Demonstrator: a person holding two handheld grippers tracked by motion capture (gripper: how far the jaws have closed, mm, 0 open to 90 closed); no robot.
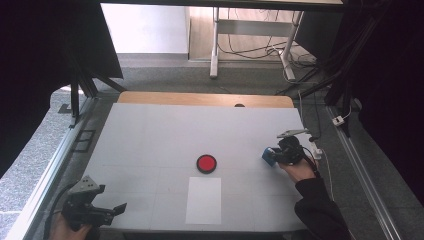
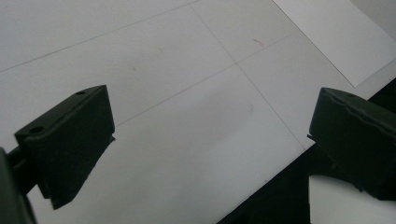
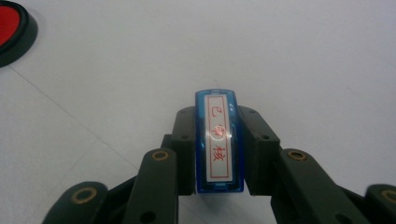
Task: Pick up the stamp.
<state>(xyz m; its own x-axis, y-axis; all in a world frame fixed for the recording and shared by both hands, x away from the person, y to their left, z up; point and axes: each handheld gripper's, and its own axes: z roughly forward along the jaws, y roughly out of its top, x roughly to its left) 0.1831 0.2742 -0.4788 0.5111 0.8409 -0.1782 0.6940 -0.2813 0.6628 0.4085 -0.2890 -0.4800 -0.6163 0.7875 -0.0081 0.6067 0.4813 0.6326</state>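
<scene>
High view: right gripper (image 1: 274,156) at right of centre pinches a blue stamp (image 1: 269,157); red ink pad (image 1: 206,163) mid-frame, white paper (image 1: 203,200) below it.

Left gripper view: left gripper (image 2: 205,140) spread, empty.

Right gripper view: stamp (image 3: 219,140) clamped by its narrow sides. Risk: twisting or slipping when pressed down.

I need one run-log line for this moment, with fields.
right gripper: shut on blue stamp | left gripper: open, holds nothing | red ink pad: mid-table | white paper: near edge
</scene>
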